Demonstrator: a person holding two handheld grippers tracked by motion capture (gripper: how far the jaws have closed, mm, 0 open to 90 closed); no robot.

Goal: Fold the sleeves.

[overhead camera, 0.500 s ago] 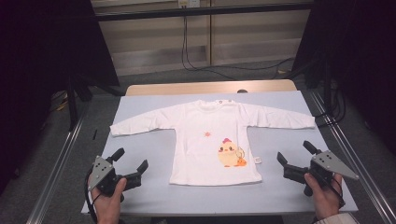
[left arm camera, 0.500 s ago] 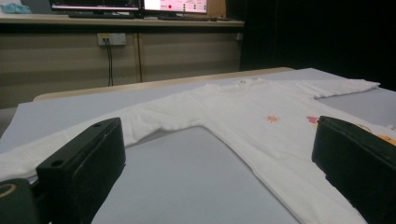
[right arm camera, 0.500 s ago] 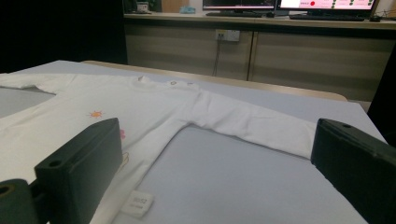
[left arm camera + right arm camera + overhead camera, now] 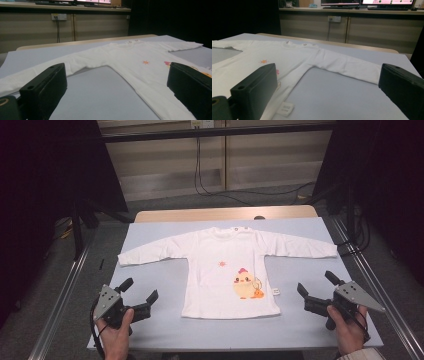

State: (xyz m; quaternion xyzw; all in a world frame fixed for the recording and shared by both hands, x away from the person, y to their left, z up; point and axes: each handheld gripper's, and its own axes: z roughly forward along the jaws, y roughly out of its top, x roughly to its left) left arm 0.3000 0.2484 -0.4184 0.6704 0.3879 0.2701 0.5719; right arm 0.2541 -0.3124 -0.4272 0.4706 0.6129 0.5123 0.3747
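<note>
Flanking the white shirt with its unreadable hem label, both tongs gape empty.

Left tongs shifted slightly toward shirt; right tongs barely changed.

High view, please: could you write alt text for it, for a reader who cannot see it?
A white long-sleeved shirt with a chick print lies flat, sleeves spread, on a pale blue table. At the near edge a person's hands hold the left gripper and the right gripper, one each side of the shirt, both open and holding nothing.
</note>
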